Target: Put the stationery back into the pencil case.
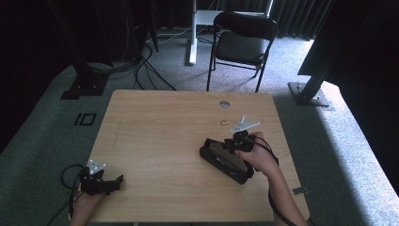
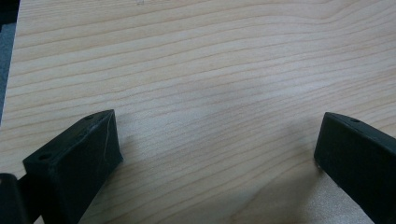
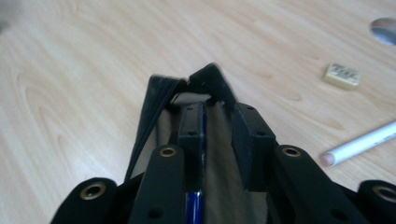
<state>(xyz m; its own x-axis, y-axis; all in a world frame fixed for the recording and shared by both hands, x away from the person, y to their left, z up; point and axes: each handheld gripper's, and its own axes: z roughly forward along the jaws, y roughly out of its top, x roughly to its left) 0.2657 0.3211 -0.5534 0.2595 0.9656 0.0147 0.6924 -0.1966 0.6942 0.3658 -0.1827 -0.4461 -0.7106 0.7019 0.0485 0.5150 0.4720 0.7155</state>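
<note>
A black pencil case (image 1: 221, 162) lies open on the wooden table (image 1: 160, 132), right of the middle. My right gripper (image 1: 234, 146) hangs over its far end, pointing down into it. In the right gripper view the jaws of the right gripper (image 3: 219, 116) stand a little apart inside the case (image 3: 156, 98), with pale lining in the gap. A blue pen (image 3: 194, 205) lies in the case along the left jaw, and the other jaw is clear of it. My left gripper (image 1: 117, 182) rests at the table's near left corner. The left gripper (image 2: 218, 137) is wide open over bare wood.
A small beige eraser (image 3: 342, 75) and a white stick (image 3: 359, 144) lie just beyond the case, near a round cable hole (image 1: 224, 103) at the far edge. A black folding chair (image 1: 242, 42) stands behind the table. Cables trail across the carpet.
</note>
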